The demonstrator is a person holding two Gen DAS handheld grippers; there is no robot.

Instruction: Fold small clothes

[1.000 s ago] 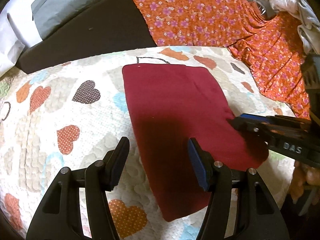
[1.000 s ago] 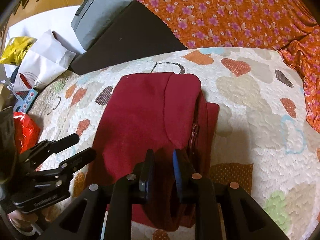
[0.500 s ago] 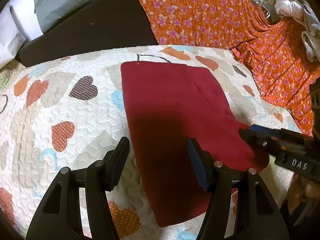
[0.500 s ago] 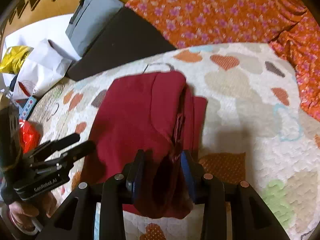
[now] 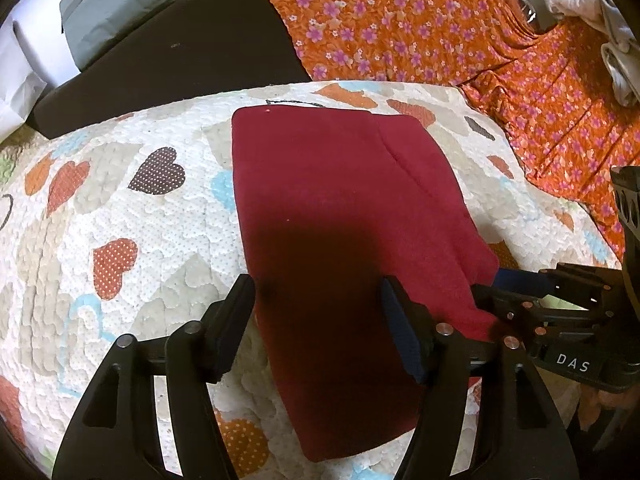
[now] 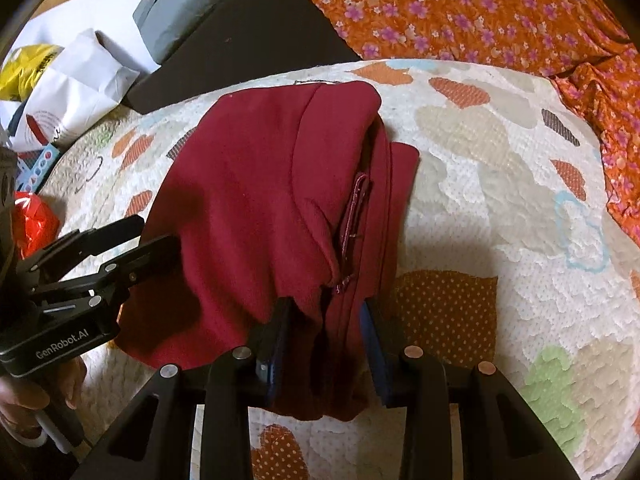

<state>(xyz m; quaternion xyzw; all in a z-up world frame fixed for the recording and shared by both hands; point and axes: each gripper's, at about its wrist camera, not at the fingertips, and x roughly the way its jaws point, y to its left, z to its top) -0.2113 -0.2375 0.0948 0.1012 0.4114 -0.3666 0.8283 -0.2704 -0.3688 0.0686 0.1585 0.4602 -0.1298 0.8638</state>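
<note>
Fingers of the left gripper (image 5: 318, 320) stand spread, empty, over the near left edge of the folded maroon garment (image 5: 340, 216). Garment lies at mid-quilt (image 5: 120, 208), reaching its near edge. Right gripper (image 6: 326, 340) has its fingers parted around the garment's bunched near right corner; whether they press the cloth cannot be told. Orange floral fabric (image 5: 420, 28) borders the quilt's far right edge.
</note>
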